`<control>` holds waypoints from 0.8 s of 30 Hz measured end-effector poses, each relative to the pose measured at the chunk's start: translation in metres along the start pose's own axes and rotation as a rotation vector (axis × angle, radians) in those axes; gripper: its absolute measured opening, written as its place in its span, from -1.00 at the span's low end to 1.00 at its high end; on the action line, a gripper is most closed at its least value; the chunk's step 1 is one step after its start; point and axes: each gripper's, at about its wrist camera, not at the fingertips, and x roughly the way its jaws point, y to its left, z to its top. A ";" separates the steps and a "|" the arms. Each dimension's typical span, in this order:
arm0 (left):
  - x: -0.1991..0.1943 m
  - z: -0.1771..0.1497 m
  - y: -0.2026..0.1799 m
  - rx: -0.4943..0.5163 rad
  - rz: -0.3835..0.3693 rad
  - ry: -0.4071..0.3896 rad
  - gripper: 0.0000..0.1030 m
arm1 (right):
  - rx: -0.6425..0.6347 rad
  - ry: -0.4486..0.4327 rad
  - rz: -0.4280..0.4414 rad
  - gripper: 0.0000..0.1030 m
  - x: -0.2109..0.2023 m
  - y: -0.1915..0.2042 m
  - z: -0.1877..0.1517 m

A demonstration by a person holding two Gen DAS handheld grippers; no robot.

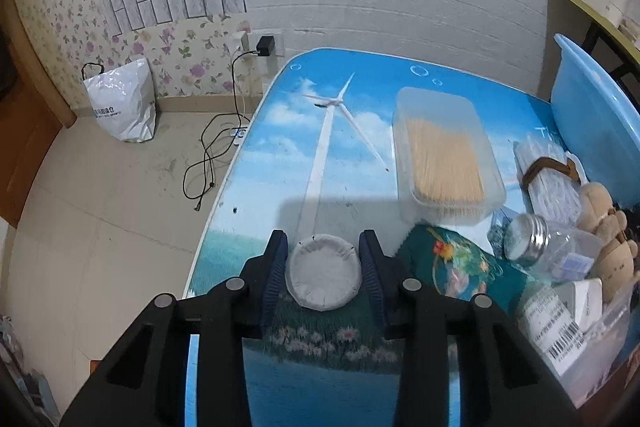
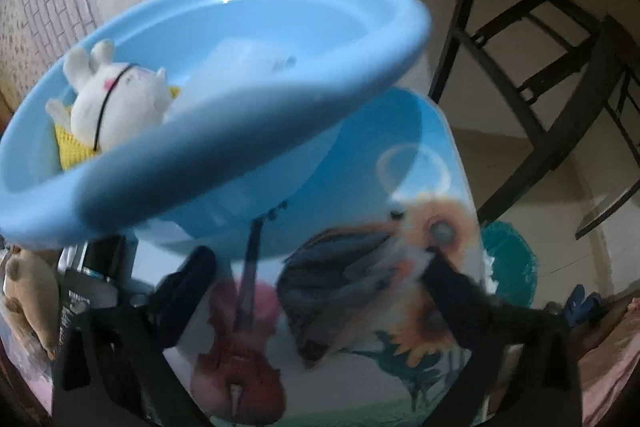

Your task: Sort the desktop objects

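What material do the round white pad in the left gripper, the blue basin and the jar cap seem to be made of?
Pad: likely cloth or fibre, matte, with a puckered, gathered edge. Basin: likely plastic, smooth and glossy, with bright highlights inside. Jar cap: probably metal, silvery, with threaded ridges. The left gripper has a finger on each side of the pad.

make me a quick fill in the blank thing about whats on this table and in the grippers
1. The left gripper holds a round grey ____ between its jaws.
2. The white plush rabbit lies inside the blue ____.
3. The clear lidded box is filled with thin ____ sticks.
4. The right gripper has its jaws ____.

Missing words: pad; basin; wooden; open
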 end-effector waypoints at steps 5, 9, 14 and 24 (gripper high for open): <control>-0.005 -0.008 0.003 -0.006 0.001 -0.006 -0.24 | 0.003 -0.001 0.003 1.00 -0.001 -0.001 0.000; -0.006 -0.012 0.001 -0.006 0.014 0.002 0.16 | 0.003 -0.001 0.002 1.00 0.000 -0.001 0.000; -0.006 -0.017 0.003 -0.014 0.011 -0.014 0.19 | 0.003 -0.001 0.002 1.00 0.000 -0.001 0.000; -0.009 -0.016 -0.004 0.010 0.048 -0.047 -0.29 | 0.003 -0.001 0.002 1.00 -0.001 -0.001 0.000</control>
